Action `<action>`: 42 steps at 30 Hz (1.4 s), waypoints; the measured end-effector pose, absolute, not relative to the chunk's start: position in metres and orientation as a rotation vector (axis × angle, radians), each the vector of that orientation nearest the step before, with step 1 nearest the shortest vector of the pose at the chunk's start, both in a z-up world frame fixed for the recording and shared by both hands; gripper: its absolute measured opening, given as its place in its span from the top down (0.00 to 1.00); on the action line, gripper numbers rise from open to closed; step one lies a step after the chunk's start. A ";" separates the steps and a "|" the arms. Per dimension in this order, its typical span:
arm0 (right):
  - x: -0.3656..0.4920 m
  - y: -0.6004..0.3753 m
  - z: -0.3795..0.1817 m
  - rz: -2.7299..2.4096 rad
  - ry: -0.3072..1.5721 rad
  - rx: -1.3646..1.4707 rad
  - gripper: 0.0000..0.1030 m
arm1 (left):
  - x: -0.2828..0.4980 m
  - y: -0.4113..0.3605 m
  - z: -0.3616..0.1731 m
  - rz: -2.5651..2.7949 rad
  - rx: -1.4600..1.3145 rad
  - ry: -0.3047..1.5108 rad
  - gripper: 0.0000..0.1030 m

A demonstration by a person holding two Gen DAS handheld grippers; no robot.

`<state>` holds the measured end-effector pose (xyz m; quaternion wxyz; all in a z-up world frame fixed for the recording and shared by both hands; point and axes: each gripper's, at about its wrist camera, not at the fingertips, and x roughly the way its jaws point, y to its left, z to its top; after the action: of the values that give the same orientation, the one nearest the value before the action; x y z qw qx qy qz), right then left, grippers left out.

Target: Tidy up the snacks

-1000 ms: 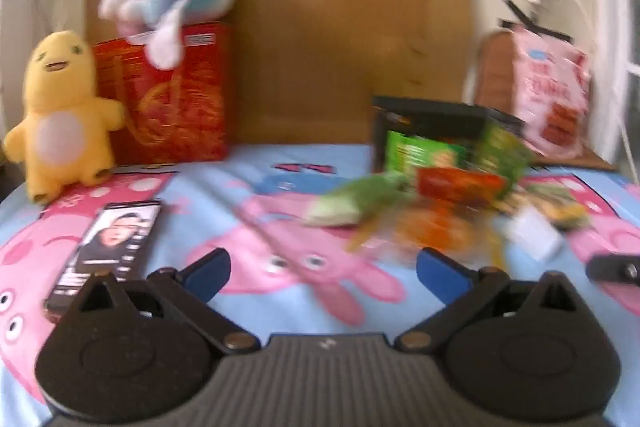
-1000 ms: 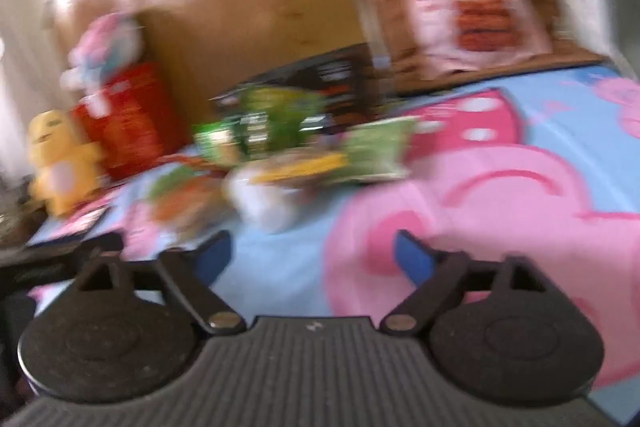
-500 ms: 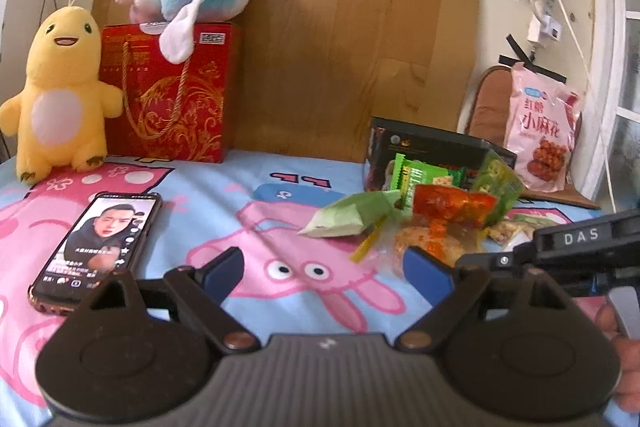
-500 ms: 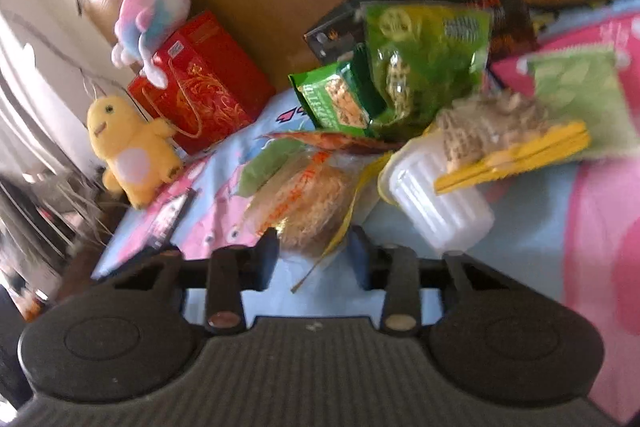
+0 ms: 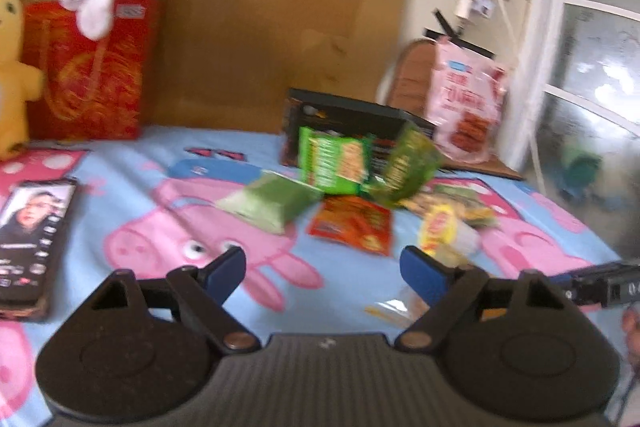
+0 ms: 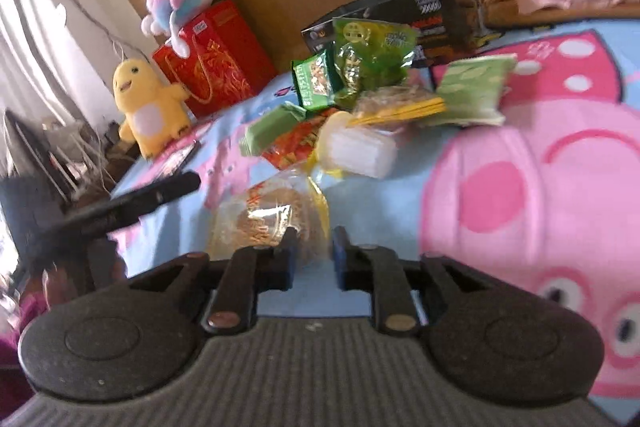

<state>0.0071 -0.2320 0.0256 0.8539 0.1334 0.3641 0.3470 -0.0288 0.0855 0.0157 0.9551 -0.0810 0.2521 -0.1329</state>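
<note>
A pile of snack packets lies on the pig-print cloth in front of a black box: green packets, a pale green pack, a red packet and a white tub with a yellow label. My left gripper is open and empty, short of the pile. My right gripper is shut on a clear packet of orange snack, pulled away from the pile. The right gripper also shows at the right edge of the left wrist view.
A phone lies at the left. A red gift bag with a plush on top and a yellow plush toy stand at the back left. A pink snack bag leans at the back right by a wooden headboard.
My right gripper closed on the clear orange-snack packet and drew it back from the pile. My left gripper moved a little right and closer to the snacks.
</note>
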 end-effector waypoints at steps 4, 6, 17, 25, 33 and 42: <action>-0.008 -0.228 0.029 0.762 0.703 0.154 0.20 | -0.024 0.077 0.017 -0.381 -0.257 0.603 0.25; -0.011 -0.220 0.028 0.795 0.689 0.061 0.20 | -0.023 0.071 0.017 -0.411 -0.287 0.638 0.27; 0.001 -0.164 0.011 0.918 0.607 -0.231 0.22 | -0.017 0.065 0.011 -0.415 -0.398 0.780 0.34; -0.008 -0.160 0.013 0.974 0.593 -0.212 0.25 | -0.017 0.091 0.024 -0.376 -0.416 0.747 0.32; -0.009 -0.154 0.010 0.983 0.578 -0.214 0.33 | -0.015 0.066 0.011 -0.415 -0.359 0.820 0.48; 0.021 -0.148 0.046 0.952 0.498 -0.067 0.43 | 0.031 0.063 0.079 -0.418 -0.248 0.647 0.50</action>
<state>0.0212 -0.1483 0.0459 0.8586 -0.0318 0.2369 0.4535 0.0313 0.0634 0.0787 0.9192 -0.1208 0.3147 -0.2033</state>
